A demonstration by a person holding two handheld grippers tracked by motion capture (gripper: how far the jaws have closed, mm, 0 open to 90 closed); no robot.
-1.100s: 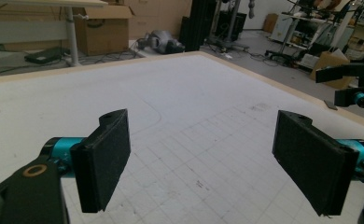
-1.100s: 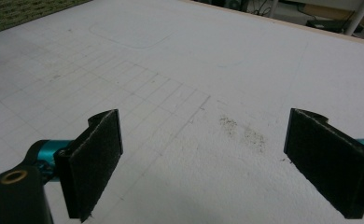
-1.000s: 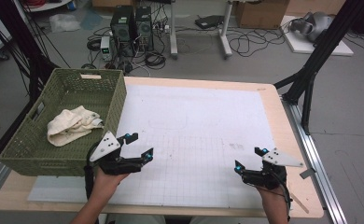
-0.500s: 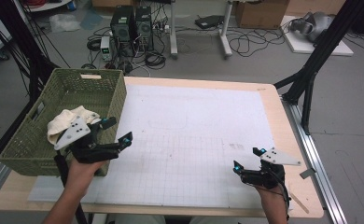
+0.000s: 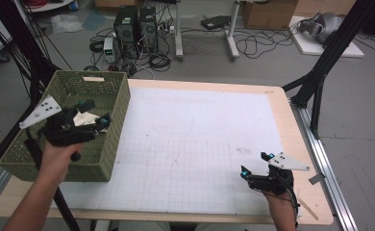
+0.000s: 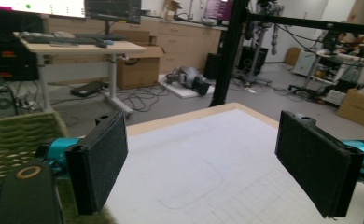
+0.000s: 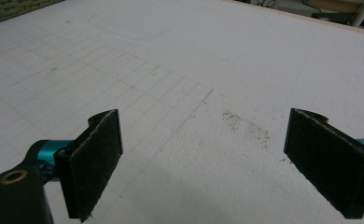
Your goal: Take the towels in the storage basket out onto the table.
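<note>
I am seeing the white mat (image 5: 200, 144) lying bare across the middle of the surface (image 5: 291, 125), giving wide free passage between my two claws. The green basket (image 5: 113, 130) is standing at the left edge, and its woven walls are blocking any sideways sweep there; entry is only from above. My left claw (image 5: 93, 113) is hanging over the basket's right wall with jaws spread wide, just above the cream cloth (image 5: 85, 119) that is taking up part of the floor inside. My right claw (image 5: 256, 164) is sitting low near the front right corner, jaws spread, with bare mat (image 7: 194, 93) lying ahead of it.
</note>
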